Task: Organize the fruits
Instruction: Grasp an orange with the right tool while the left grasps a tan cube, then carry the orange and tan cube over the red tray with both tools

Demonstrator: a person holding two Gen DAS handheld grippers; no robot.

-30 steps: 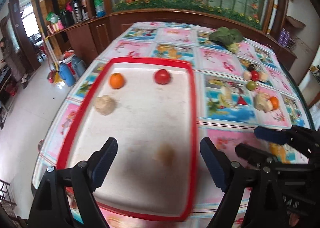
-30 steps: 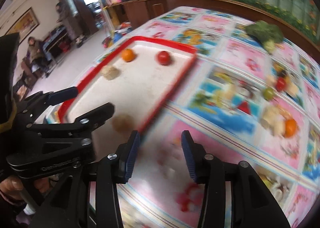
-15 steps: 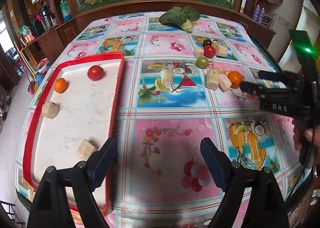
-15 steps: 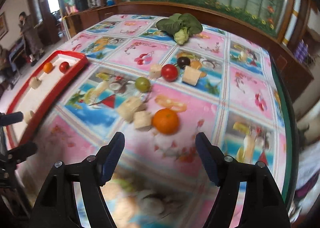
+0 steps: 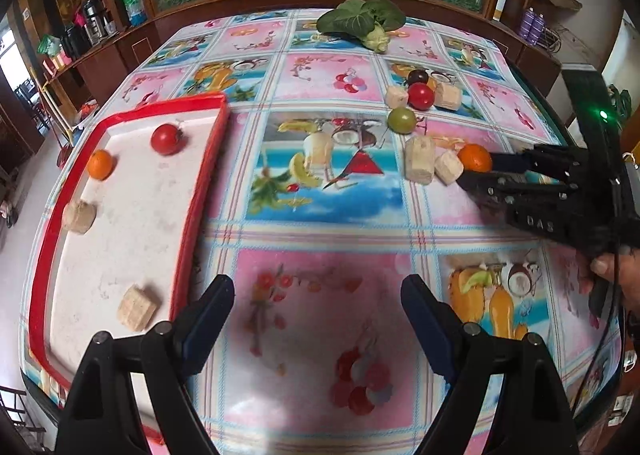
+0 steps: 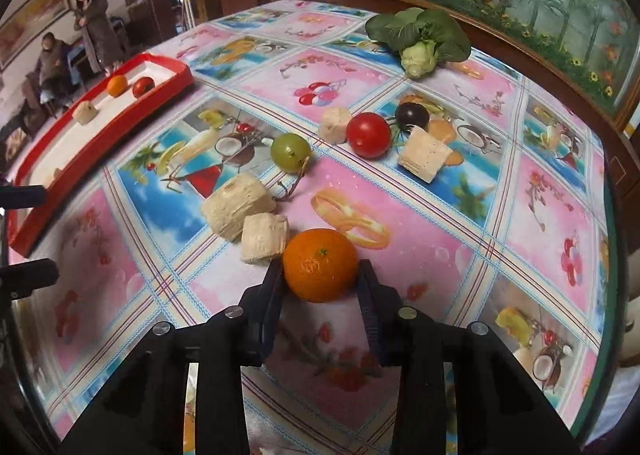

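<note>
An orange (image 6: pixel 320 265) lies on the fruit-print tablecloth between the fingers of my right gripper (image 6: pixel 321 275). The jaws are closing and both pads touch its sides. Beside it are two pale cut chunks (image 6: pixel 238 209), a green round fruit (image 6: pixel 290 153), a red tomato (image 6: pixel 368 134) and a dark round fruit (image 6: pixel 412 116). At the left, a red-rimmed tray (image 5: pixel 200 191) holds a tomato (image 5: pixel 166 139), a small orange (image 5: pixel 100 164) and two pale chunks (image 5: pixel 136 307). My left gripper (image 5: pixel 318 303) stands open over bare cloth just right of the tray, holding nothing.
A leafy green vegetable (image 6: pixel 420 39) lies at the table's far side, below a wooden ledge and fish tank. Two more pale chunks (image 6: pixel 424 153) flank the tomato. The table edge (image 6: pixel 612 255) runs close on the right. Two people (image 6: pixel 92 21) are in the room behind the tray.
Both grippers swung right, away from the tray and toward the loose fruit. The right gripper opened wide above the orange, then came down and closed around it.
</note>
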